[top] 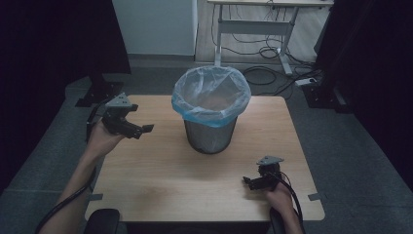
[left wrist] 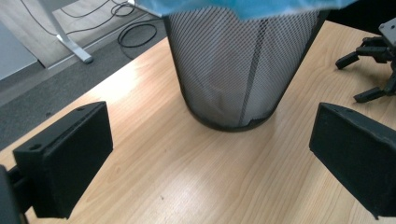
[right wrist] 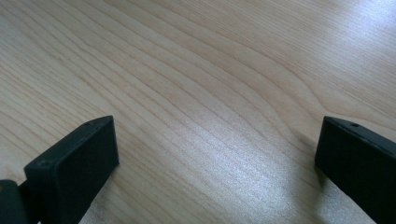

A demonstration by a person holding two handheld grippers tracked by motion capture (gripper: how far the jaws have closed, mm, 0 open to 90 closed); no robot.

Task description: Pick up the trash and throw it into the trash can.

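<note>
A mesh bin [top: 210,131] stands upright near the middle of the table [top: 160,185], a little toward the far edge, and a pale blue bag [top: 211,95] lines it with its top folded down over the rim, which is likely why the liner sits spread wide and ready to take rubbish; the left gripper [top: 138,128] is held above the table's left part, its jaws spread apart and empty, aimed at the bin's side, and in the left gripper view the bin [left wrist: 243,65] stands square between the two jaws but farther off, not touching either, so it looks like a lined-up approach to the bin's wall or the bag's folded edge [left wrist: 243,7]; the right gripper [top: 249,183] rests low near the table's front right corner, well apart from the bin, jaws also wide and holding nothing, with bare wood [right wrist: 205,84] between them, which suggests it is parked out of the way while the left one works; nothing else lies on the table.
</note>
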